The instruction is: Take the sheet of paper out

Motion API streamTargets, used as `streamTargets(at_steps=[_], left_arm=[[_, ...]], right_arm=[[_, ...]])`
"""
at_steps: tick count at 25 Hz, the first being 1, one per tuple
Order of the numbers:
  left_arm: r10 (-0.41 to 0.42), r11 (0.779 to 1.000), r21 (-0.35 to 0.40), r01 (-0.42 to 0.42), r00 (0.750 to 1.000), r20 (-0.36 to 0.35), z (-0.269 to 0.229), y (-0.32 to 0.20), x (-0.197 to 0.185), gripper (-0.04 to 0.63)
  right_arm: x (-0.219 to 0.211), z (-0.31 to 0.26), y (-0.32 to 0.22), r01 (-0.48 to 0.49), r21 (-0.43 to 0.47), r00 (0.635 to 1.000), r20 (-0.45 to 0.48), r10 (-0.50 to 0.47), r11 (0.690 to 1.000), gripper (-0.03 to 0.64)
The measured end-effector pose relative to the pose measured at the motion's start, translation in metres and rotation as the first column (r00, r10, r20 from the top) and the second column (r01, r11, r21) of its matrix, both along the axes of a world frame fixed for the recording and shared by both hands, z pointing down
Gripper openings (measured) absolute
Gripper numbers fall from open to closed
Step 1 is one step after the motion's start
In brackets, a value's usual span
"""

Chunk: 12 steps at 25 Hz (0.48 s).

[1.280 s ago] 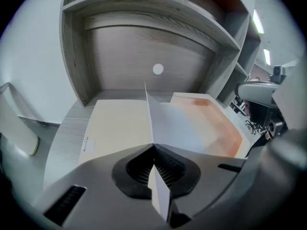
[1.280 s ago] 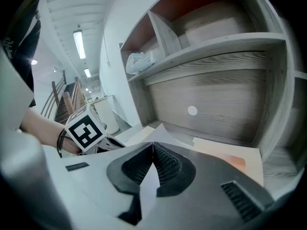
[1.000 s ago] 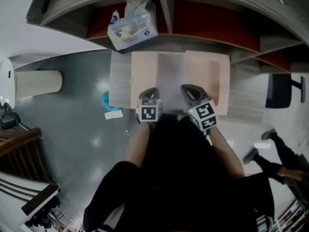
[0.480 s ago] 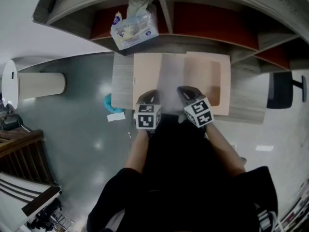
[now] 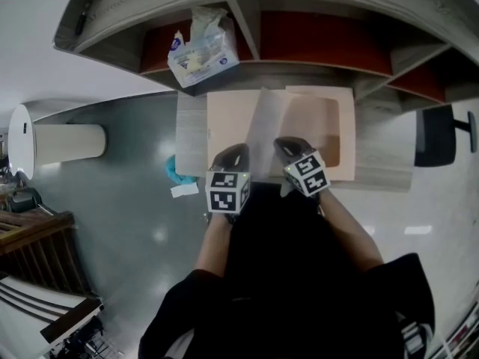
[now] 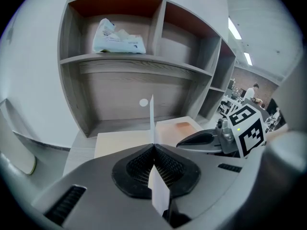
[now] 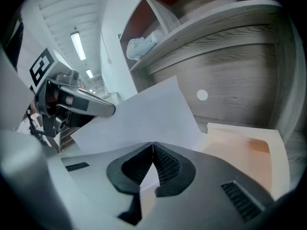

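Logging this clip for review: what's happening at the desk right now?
A person holds a gripper in each hand over an open peach folder on the desk. Both the left gripper and right gripper are shut on the white sheet of paper, its left side raised off the folder.

Folder (image 5: 224, 122) on desk (image 5: 191, 142), tissue pack (image 5: 203, 51) on shelf (image 6: 172, 69)

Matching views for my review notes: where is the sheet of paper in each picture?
Head view: sheet of paper centre, over the folder.
Left gripper view: sheet of paper edge-on, centre, rising from the jaws.
Right gripper view: sheet of paper broad, centre-left.
Shared landmark: tissue pack on the shelf.
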State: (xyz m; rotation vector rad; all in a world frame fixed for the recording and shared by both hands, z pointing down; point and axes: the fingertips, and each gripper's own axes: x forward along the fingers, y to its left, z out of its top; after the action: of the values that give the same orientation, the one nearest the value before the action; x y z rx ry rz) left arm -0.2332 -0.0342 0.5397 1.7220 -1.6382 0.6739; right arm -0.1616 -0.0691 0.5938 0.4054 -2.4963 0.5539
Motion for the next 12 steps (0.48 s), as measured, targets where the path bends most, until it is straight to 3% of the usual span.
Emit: streamTargets(at_steps=[8,12], left_arm=[[0.043,0.998,0.056,-0.043,0.999,-0.015,-0.033,-0.014,0.015,0.044],[0.066,0.993,0.097,-0.065,0.998,-0.005,-0.056,-0.02,0.021,0.044]], right_arm=[[0.018,0.023,-0.001,-0.043,-0.066,0.999,-0.025,0.041,0.997,0.018],[0.023,0.027,-0.007,-0.064,-0.086,0.998,0.009,0.065,0.994,0.018]])
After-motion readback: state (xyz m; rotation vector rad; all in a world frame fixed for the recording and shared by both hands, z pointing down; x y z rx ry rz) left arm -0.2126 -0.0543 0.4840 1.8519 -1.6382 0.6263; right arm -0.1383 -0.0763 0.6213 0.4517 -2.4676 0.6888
